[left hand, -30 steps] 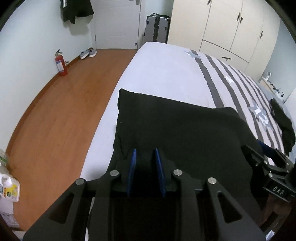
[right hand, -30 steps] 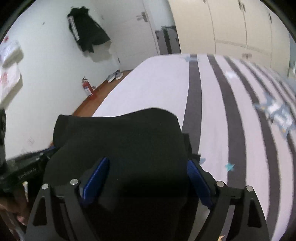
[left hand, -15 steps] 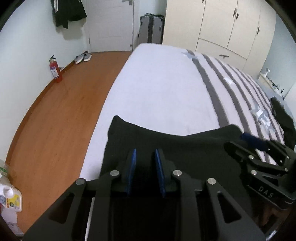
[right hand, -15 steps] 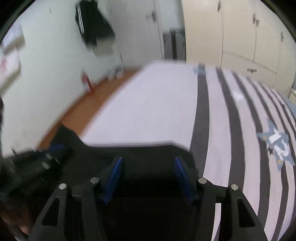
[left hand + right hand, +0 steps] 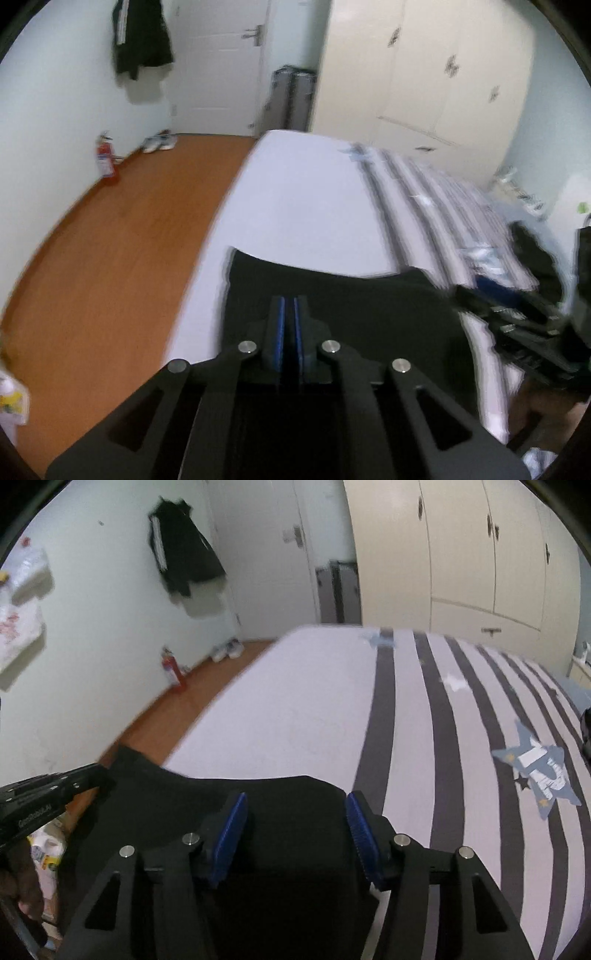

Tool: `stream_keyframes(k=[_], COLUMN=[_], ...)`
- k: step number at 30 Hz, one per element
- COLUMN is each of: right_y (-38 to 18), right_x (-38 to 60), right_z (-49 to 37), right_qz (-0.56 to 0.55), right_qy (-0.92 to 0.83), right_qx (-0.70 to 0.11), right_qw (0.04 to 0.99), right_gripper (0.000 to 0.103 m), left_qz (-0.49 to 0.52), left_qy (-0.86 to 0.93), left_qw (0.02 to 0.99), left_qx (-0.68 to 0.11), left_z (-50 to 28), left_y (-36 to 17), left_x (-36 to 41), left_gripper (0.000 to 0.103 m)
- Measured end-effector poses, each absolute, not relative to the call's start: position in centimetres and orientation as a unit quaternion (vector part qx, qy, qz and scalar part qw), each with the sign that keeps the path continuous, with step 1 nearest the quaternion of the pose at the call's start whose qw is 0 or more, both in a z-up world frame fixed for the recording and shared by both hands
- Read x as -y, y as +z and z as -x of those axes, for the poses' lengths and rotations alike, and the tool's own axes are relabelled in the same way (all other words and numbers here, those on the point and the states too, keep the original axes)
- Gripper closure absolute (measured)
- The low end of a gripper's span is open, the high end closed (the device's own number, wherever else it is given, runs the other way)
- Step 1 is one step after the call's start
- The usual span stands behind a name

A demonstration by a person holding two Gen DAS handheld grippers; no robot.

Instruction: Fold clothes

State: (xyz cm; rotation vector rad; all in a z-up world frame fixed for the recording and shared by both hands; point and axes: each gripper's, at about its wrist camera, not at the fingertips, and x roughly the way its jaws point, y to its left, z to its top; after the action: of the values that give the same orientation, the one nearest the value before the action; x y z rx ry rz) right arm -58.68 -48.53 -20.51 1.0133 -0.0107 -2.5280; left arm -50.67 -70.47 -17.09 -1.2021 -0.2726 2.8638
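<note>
left tongs (image 5: pixel 290 306) closed since earlier, pinching black garment (image 5: pixel 369 306) | right tongs (image 5: pixel 293 812) half-open astride it

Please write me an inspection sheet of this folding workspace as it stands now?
Surface: bed, white with grey stripes and star patches.
Job's things: black garment at the near bed edge.
Clutter: dark clothes further along the bed.
Grippers: left gripper shut over the garment; right gripper with pads apart, garment between them.
Cables: nothing seen.
Surroundings: fire extinguisher, shoes, hanging jacket, wardrobe, door.
</note>
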Motion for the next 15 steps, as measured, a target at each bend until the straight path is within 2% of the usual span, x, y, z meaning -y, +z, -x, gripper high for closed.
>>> stream_keyframes(k=[3, 8, 12, 15], right_y=[-19.4, -21.8, -23.5, -22.9], right_x=[48.8, 50.3, 50.2, 50.3], right_z=[55.2, 53.3, 54.1, 54.3], right_qz=[-0.349, -0.385, -0.386, -0.394], right_qy=[-0.907, -0.891, -0.891, -0.888], right_qx=[0.001, -0.012, -0.020, -0.023], right_qw=[0.234, 0.239, 0.238, 0.237], right_gripper=[0.051, 0.051, 0.050, 0.050], left_qz=[0.399, 0.415, 0.419, 0.429], left_qy=[0.913, 0.904, 0.904, 0.897], left_qw=[0.028, 0.013, -0.002, -0.016], left_qx=[0.078, 0.104, 0.086, 0.102], left_z=[49.0, 49.4, 49.1, 48.0], left_y=[-18.2, -21.5, -21.4, -19.8], left_x=[68.7, 70.5, 69.3, 68.6], left_gripper=[0.100, 0.097, 0.098, 0.098])
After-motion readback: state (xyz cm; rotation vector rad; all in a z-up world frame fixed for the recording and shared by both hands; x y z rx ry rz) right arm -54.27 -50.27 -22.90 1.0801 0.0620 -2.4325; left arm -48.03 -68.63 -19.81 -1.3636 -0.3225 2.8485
